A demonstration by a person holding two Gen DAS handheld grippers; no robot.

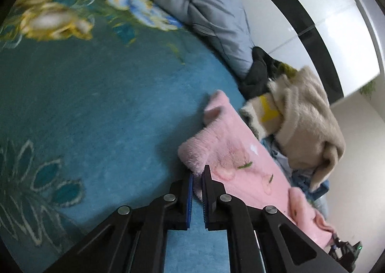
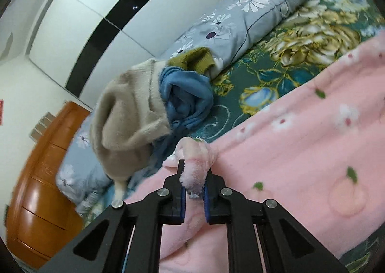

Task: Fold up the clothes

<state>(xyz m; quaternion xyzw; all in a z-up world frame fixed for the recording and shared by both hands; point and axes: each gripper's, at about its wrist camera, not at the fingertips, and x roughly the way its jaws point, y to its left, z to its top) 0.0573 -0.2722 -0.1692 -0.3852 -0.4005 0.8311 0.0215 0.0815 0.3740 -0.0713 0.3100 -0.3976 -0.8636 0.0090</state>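
Two grippers work over a bed covered by a teal floral blanket (image 1: 101, 109). The left gripper (image 1: 197, 176) and right gripper (image 2: 194, 180) each pinch the pink fleece garment (image 2: 300, 143). Beyond the fingers lie heaped clothes (image 2: 134, 114), a grey quilt (image 2: 252, 13) and a white wardrobe (image 2: 91, 15).
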